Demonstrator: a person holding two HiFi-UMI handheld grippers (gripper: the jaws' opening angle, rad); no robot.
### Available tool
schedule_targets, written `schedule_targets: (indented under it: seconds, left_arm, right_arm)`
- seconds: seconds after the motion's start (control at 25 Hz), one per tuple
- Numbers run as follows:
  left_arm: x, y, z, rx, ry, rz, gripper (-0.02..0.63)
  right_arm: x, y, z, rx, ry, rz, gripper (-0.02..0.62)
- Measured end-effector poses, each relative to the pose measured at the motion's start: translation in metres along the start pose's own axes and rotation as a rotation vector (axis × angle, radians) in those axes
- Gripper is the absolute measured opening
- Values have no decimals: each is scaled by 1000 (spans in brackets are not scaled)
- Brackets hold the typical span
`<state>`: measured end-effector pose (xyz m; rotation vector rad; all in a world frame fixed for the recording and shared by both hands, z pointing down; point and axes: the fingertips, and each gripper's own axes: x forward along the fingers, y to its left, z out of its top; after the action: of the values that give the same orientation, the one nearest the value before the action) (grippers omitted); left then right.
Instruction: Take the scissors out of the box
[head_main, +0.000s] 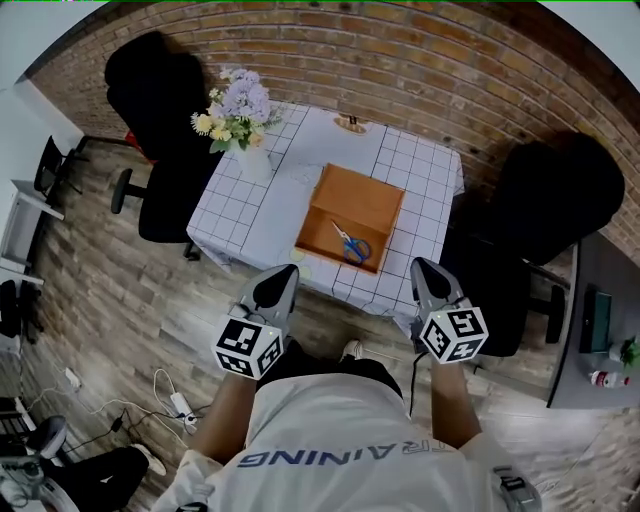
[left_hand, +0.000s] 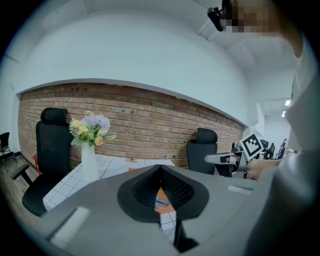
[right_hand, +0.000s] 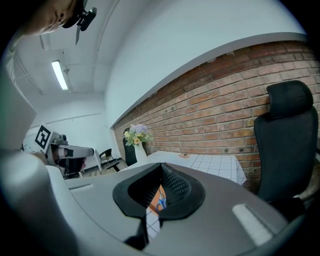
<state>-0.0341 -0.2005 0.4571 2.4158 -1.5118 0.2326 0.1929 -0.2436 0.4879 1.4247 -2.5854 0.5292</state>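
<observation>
Bright, even light from a ceiling strip — heavy fisheye curve, dark corners, soft foreground.

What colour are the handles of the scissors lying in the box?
Blue handles on the scissors, clearest in the head view.

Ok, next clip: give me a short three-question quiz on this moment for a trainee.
1. True or false: the scissors lie on the tablecloth, outside the box.
2. Where in the box do the scissors lie? A: at the end nearest the brick wall. B: at the end lowest in the head view. C: propped upright against a side.
3. Does the left tool or the right tool hold anything?
Key: 1 false; 2 B; 3 no, both are shut on nothing.
</observation>
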Motion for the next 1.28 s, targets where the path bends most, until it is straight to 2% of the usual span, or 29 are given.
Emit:
schedule_targets:
  seconds: [0.24, 0.52, 0.68, 0.8, 0.92, 1.08, 1.16, 1.28]
  left_arm:
    - [47, 26, 17, 0, -10, -99, 0]
    - [101, 70, 48, 77, -7, -240, 0]
    - [116, 87, 47, 93, 27, -320, 0]
    - [119, 96, 39, 80, 55, -348, 0]
    - [119, 106, 30, 66, 79, -359, 0]
    - [116, 109, 16, 35, 109, -350, 0]
    - [112, 108, 10, 17, 122, -343, 0]
    - [106, 102, 1, 3, 139, -341, 0]
  right_arm:
    - [22, -16, 11, -4, 4, -93, 14]
    - [57, -3, 23, -7, 15, -207, 14]
    - [77, 7, 13, 16, 40, -257, 14]
    - [90, 12, 3, 4, 85, -275, 14]
    - [105, 14, -9, 3, 146, -265, 14]
    - [128, 15, -29, 7, 256, -209, 15]
    - [138, 17, -48, -19, 357, -174, 42]
    - [148, 21, -91, -81, 585, -102, 83]
